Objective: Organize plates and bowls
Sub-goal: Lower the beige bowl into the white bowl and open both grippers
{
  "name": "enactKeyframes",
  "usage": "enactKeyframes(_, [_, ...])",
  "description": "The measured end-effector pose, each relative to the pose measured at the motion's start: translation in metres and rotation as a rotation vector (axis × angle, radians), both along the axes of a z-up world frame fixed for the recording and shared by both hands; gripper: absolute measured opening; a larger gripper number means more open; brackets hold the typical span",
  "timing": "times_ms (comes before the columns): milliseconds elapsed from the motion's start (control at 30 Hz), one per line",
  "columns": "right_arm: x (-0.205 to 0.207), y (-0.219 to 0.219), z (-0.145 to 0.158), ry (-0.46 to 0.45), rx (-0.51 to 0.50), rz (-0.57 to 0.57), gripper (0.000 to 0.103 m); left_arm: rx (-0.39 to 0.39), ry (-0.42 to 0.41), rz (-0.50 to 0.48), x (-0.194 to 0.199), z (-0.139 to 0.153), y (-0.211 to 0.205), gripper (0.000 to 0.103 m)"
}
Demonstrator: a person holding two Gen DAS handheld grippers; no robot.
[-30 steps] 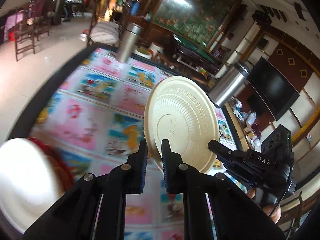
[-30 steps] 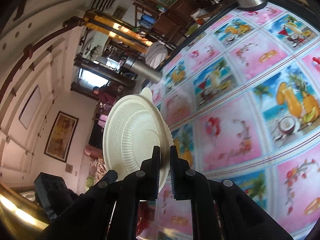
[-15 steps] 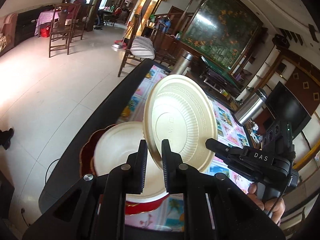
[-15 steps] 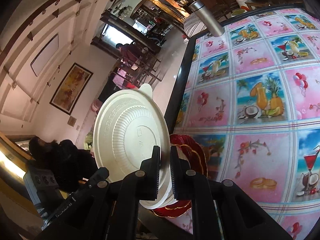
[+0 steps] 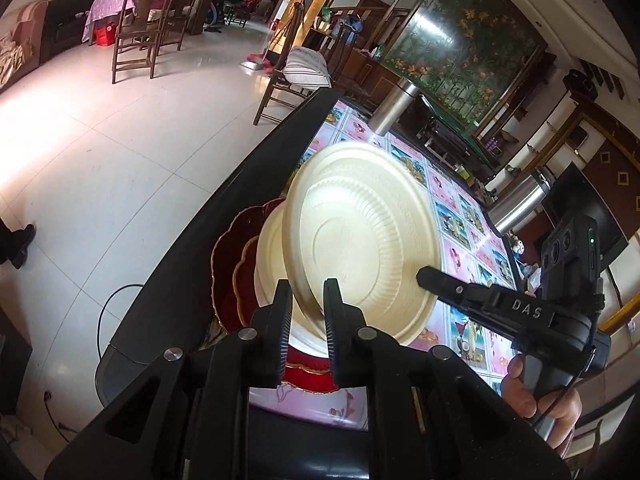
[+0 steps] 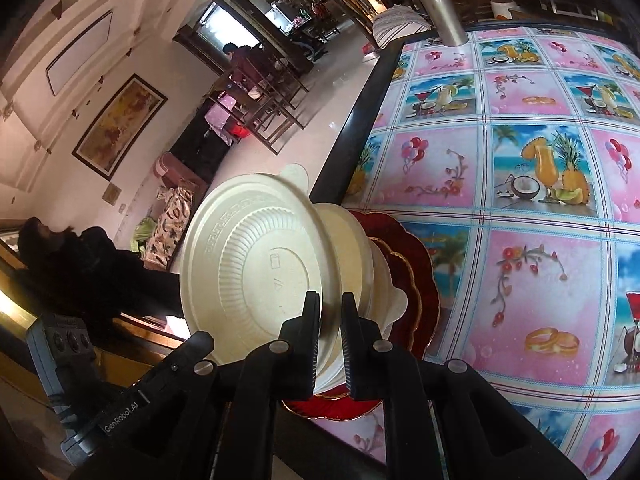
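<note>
A cream disposable bowl (image 5: 360, 240) hangs tilted, its underside facing the cameras, held by its rim from two sides. My left gripper (image 5: 307, 284) is shut on the near rim. My right gripper (image 6: 331, 296) grips the opposite rim (image 6: 256, 264), and its jaws are opening slightly with the rim still between them. It shows in the left wrist view as a black arm (image 5: 422, 272) reaching in from the right. Just beneath the bowl, a stack of cream bowls (image 5: 270, 248) (image 6: 352, 248) rests on a red scalloped plate (image 5: 228, 264) (image 6: 416, 276) by the table's corner.
The table has a pink picture-tile cloth (image 6: 520, 160) and a black edge (image 5: 240, 184) close beside the red plate. Two steel flasks (image 5: 394, 114) (image 5: 520, 204) stand farther along. A hand (image 5: 532, 392) holds the right gripper. Wooden chairs stand on the tiled floor beyond.
Both grippers carried the tilted bowl across the table toward its corner. The stack on the red plate has come into view right under the bowl.
</note>
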State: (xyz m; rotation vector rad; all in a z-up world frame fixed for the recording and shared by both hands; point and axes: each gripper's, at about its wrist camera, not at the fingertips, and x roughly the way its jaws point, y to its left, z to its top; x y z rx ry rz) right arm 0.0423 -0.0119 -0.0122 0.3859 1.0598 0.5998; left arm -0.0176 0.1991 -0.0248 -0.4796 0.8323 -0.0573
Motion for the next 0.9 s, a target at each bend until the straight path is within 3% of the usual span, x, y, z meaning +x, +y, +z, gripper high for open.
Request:
enactKeyframes(133, [-0.004, 0.003, 0.001, -0.009, -0.019, -0.005, 0.015, 0.011, 0.003, -0.008, -0.002, 0.000, 0.000, 0.013])
enactKeyframes(467, [-0.005, -0.010, 0.007, -0.030, -0.014, -0.038, 0.017, 0.142, -0.032, 0.010, -0.015, 0.010, -0.008, 0.015])
enactKeyframes(600, [-0.006, -0.025, 0.014, -0.066, 0.028, -0.064, 0.018, 0.256, -0.094, 0.012, -0.020, 0.020, -0.026, 0.015])
enactKeyframes(633, [-0.008, -0.030, 0.017, -0.084, 0.030, -0.076, 0.019, 0.310, -0.115, 0.017, -0.022, 0.023, -0.036, 0.020])
enactKeyframes(700, [-0.009, -0.040, 0.021, -0.119, 0.021, -0.105, 0.020, 0.387, -0.164, 0.026, -0.025, 0.029, -0.049, 0.046])
enactKeyframes(733, [-0.009, -0.045, 0.023, -0.133, 0.019, -0.116, 0.020, 0.421, -0.191, 0.040, -0.026, 0.031, -0.055, 0.067])
enactKeyframes(767, [-0.010, -0.050, 0.024, -0.145, 0.016, -0.125, 0.020, 0.455, -0.220, 0.060, -0.029, 0.033, -0.061, 0.079])
enactKeyframes(900, [-0.015, -0.068, 0.026, -0.185, 0.001, -0.152, 0.020, 0.561, -0.305, 0.115, -0.035, 0.039, -0.076, 0.085])
